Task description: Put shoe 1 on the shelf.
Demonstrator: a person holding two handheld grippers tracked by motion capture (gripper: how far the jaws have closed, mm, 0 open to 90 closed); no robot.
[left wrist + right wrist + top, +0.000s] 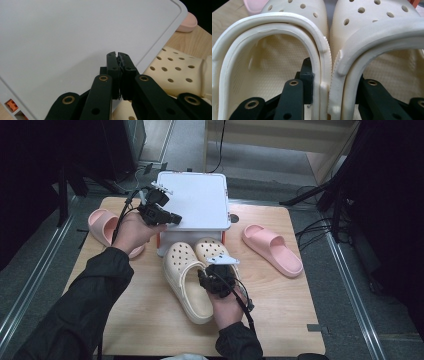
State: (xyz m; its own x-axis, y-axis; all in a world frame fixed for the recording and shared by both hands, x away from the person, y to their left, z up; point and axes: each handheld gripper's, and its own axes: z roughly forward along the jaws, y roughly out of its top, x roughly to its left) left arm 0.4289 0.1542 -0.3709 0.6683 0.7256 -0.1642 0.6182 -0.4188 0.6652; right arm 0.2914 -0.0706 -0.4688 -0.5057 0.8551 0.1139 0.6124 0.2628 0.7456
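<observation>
on the left, the left gripper point(176, 218) rests with jaws together on the white box lid point(200, 200), while the right gripper point(216, 279) clamps the touching inner walls of both cream clogs point(182, 275), toes pointing toward the box.

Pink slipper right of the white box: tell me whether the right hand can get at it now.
Probably not yet: the right gripper has its jaws shut on both cream clogs, pinching their inner sides together. The path to the pink slipper looks free.
</observation>
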